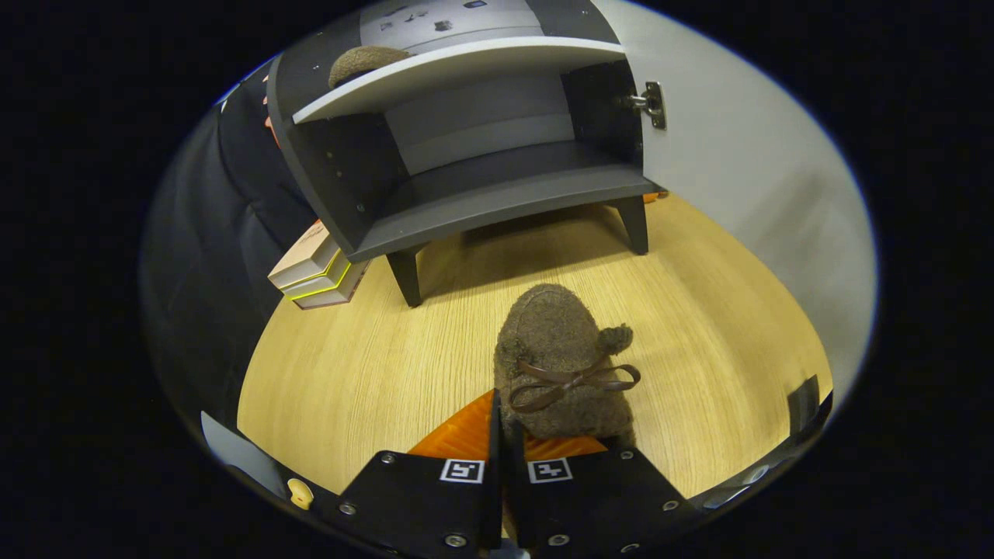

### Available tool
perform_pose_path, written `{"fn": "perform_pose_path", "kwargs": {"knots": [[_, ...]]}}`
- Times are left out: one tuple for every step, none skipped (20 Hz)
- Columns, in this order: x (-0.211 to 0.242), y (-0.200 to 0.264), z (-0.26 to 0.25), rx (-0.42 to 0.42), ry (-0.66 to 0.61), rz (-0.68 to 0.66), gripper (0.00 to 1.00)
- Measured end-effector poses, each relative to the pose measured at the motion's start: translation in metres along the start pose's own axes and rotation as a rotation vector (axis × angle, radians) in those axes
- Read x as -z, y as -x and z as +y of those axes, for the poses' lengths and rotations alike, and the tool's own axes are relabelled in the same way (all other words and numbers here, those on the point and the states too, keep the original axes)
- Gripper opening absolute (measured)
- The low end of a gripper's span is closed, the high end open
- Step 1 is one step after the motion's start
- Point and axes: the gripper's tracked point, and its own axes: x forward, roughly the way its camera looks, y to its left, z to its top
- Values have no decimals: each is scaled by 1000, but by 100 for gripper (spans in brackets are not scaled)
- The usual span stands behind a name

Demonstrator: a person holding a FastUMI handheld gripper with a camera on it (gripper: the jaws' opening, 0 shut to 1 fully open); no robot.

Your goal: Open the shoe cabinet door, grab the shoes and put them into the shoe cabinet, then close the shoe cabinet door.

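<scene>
Boxes [317, 268], stacked, sit on your table [373, 373] at the left, just beside the shoe cabinet's [466, 155] front left leg. Cabinet stands ahead of you, door [745, 178] swung wide to the right on its hinge [651, 102]; lower compartment bare, one fuzzy brown shoe [365, 62] on the upper shelf. Second brown shoe [561, 365], with a bow [571, 382] across its top, lies just ahead of your claw [503, 442], its heel end caught between the fingers. Claw is pressed nearly together, pinching that shoe's heel.
</scene>
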Motion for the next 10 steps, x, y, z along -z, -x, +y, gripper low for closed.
{"fn": "perform_pose_path", "kwargs": {"knots": [[-8, 9, 2, 3, 4, -9, 7], [-18, 17, 5, 2, 6, -23, 7], [-30, 25, 7, 1, 9, -40, 7], [-41, 33, 9, 3, 15, -55, 6], [-53, 41, 9, 6, 26, -68, 7], [-68, 48, 10, 11, 39, -88, 6], [-83, 53, 13, 14, 48, -105, 7], [-99, 59, 17, 11, 53, -130, 6], [-116, 65, 22, 5, 58, -159, 7], [-133, 68, 26, 0, 63, -184, 7]]}}
